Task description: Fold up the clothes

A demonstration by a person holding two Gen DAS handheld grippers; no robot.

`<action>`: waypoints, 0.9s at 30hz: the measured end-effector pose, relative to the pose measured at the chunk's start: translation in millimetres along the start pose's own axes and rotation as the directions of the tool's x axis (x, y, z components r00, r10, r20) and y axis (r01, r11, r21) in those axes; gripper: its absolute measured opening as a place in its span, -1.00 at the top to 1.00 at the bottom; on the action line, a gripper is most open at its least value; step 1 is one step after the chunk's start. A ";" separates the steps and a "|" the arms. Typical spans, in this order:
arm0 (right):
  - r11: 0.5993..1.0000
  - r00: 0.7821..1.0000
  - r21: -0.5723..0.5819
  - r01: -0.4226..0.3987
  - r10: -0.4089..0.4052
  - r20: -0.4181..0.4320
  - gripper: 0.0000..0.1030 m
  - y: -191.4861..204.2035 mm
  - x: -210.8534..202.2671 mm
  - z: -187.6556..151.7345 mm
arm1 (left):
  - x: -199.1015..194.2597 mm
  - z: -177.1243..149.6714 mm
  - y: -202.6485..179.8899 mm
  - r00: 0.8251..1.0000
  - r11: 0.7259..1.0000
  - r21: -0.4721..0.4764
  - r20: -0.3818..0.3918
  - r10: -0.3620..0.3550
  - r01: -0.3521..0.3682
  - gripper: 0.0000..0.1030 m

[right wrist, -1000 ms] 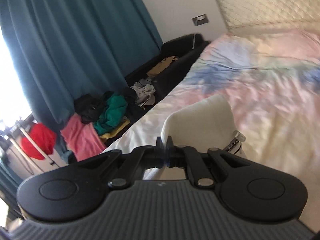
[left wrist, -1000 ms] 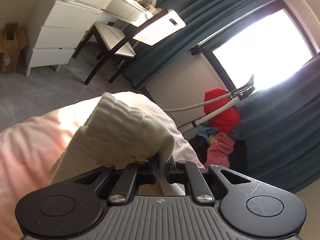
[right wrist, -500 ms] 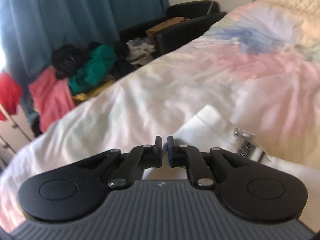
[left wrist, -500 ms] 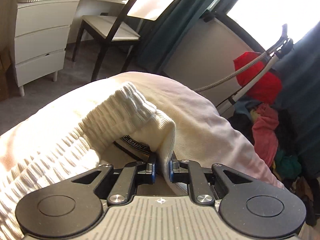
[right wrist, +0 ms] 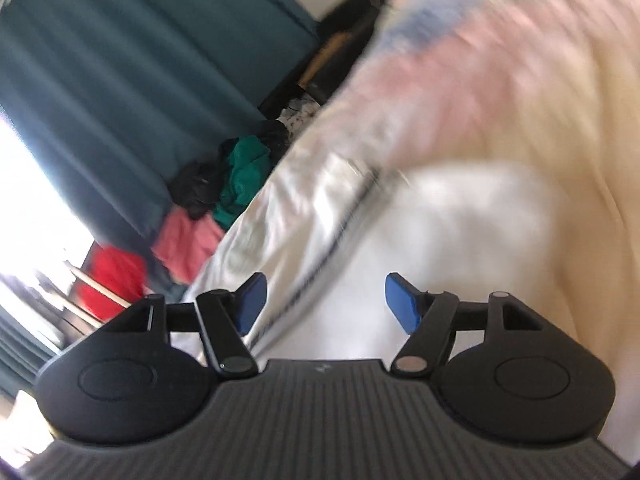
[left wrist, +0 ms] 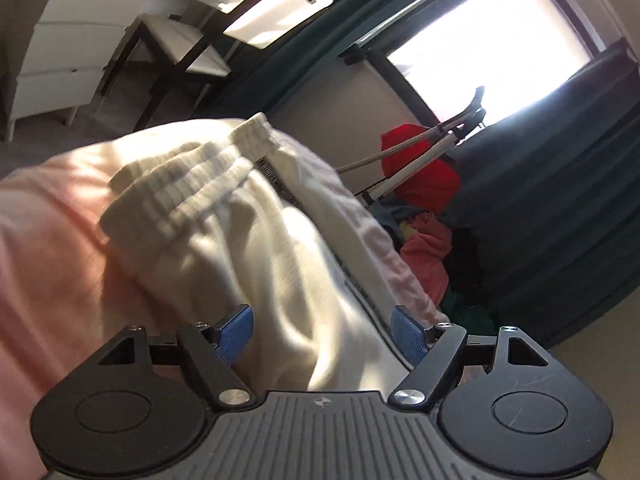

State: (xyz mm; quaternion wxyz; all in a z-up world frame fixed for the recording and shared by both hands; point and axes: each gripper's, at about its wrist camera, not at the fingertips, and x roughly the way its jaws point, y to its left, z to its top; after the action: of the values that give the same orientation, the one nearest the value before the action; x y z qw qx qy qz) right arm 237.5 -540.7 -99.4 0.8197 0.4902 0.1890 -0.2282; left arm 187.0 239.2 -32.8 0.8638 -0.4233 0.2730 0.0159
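Left gripper (left wrist: 322, 330) has its jaws spread wide, blue pads (left wrist: 236, 332) clear on both sides, nothing gripped; the white garment (left wrist: 248, 248) lies on the bed (left wrist: 52, 248) right in front of it, cloth bunched between the parted jaws, ribbed cuff (left wrist: 188, 196) folded on top, zipper (left wrist: 352, 280) running along its right edge. Right gripper (right wrist: 324, 304) also wide apart, holding nothing; in that blurred view the same garment (right wrist: 440, 240) sits on the bed (right wrist: 520, 80), with the zipper (right wrist: 340, 232) passing diagonally just left of the gap between the jaws, and whether cloth touches the pads cannot be told. Past the bed edge: a clothes pile (right wrist: 224, 196) on the floor with pink, green and black items, something red (left wrist: 420, 172), probably cloth, by the window (left wrist: 492, 36), teal curtain (right wrist: 140, 80), a chair (left wrist: 208, 40) and white drawers (left wrist: 68, 48) in the left view.
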 end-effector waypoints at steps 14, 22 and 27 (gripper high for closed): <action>0.956 0.959 0.247 -0.159 0.209 -0.193 -0.29 -56.7 -10.8 -22.5 | 25.3 -15.5 69.6 0.999 0.927 -0.374 -0.012 0.034 -0.036 -0.36; 0.970 0.971 0.089 -0.226 0.232 -0.062 -0.32 -30.3 49.5 -1.2 | 65.0 -2.3 61.5 0.996 0.955 -0.296 0.066 0.053 -0.031 -0.40; 0.976 0.973 0.047 -0.212 0.206 0.105 -0.29 -20.0 80.4 0.9 | 89.8 5.8 56.0 0.992 0.971 -0.237 0.111 0.067 -0.039 0.02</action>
State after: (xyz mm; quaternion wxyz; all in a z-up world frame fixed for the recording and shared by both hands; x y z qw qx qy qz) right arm 292.7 -565.0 -156.3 0.8330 0.5190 0.0886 -0.1700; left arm 251.5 261.1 -114.0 0.8217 -0.5130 0.2290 0.0960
